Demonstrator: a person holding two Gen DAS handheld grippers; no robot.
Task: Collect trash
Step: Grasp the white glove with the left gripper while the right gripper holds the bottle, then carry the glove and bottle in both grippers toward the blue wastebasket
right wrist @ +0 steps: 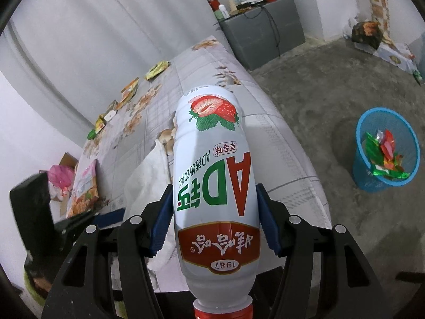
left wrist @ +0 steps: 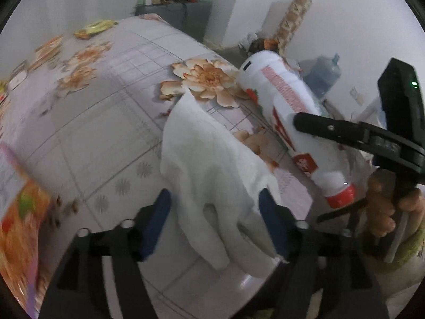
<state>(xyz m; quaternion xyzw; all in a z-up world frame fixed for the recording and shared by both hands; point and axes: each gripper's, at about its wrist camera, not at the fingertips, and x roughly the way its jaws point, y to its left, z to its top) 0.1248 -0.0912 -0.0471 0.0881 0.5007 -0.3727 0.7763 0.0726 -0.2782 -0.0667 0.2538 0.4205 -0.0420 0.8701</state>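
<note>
Right gripper (right wrist: 213,220): blue fingers (right wrist: 160,226) pinch the sides of the bottle (right wrist: 215,180).
Bottle: smooth white plastic, round and long, with a strawberry picture. Red cap (right wrist: 221,312) points back at the camera, bottom points away over the counter (right wrist: 279,133).
Left gripper (left wrist: 215,223): fingers spread wide around a soft white cloth (left wrist: 207,164); they do not press it.
Cloth: crumpled, lying on the counter edge.
Counter: shiny cover with a grid and orange flowers; flat snack wrappers (right wrist: 156,70) along the far side.
Floor: rough grey concrete.
Bin (right wrist: 386,151): blue mesh, round, standing on the floor, with shiny wrappers inside.
Room: white walls, grey cabinet (right wrist: 263,37) far back.
</note>
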